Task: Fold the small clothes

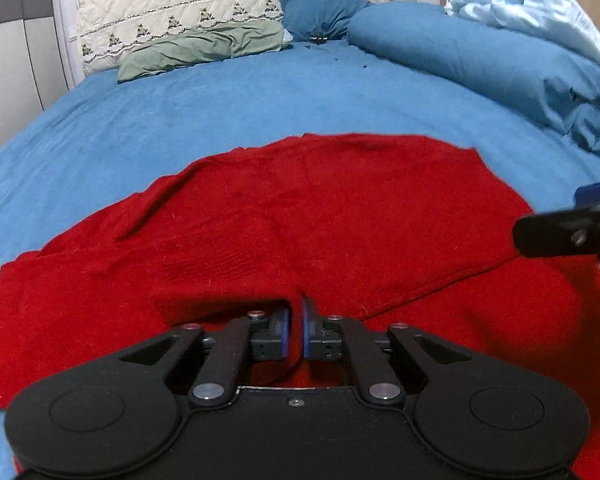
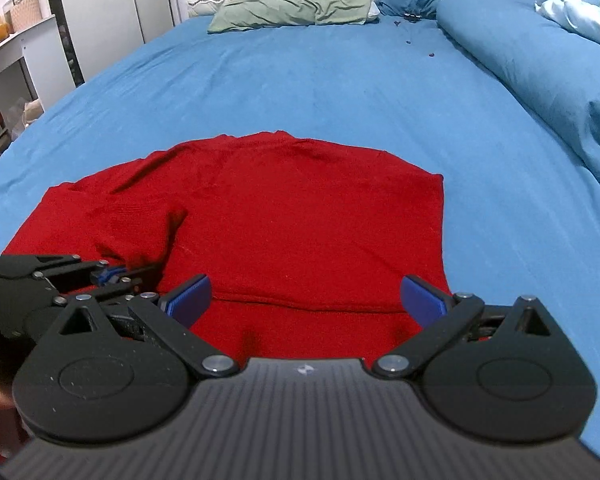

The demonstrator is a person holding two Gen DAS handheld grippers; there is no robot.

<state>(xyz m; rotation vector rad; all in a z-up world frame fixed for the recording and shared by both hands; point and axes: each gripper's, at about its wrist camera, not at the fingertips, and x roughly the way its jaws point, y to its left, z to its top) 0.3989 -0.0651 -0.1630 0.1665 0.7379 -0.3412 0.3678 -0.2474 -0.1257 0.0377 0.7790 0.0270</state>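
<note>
Red knit garment [image 1: 300, 208] spread flat on the blue bedsheet [image 1: 220, 112], filling the lower centre of both views, with one side already turned inward across the body and ending in a straight diagonal edge at lower right of the left wrist view. Placed so, presumably, to give a broad, even surface for each fold.

Left gripper [image 1: 296, 320] low over the near hem at bottom centre, pads parted by only a narrow slit; small ridge of red knit standing up at the tips, not visibly pinched. Judged a loose, near-closed stance over a fold just laid, nothing carried.

Right gripper [image 2: 306, 300] at bottom centre of its own view, jaws spread wide on either side of the near hem, empty. Probably poised to take the hem or the outer right edge for the following fold.

Left gripper also seen at lower left of the right wrist view, close beside the right one; some risk of crowding if both reach for the same edge.

Surroundings: green pillow [image 1: 204, 48] and cream quilted headboard [image 1: 220, 0] at top; rolled blue duvet [image 1: 480, 60] and pale blue quilt [image 1: 540, 4] at upper right, well apart from the garment; shelving [image 2: 12, 20] at upper left. Nothing lying on the garment or blocking the folding area.
</note>
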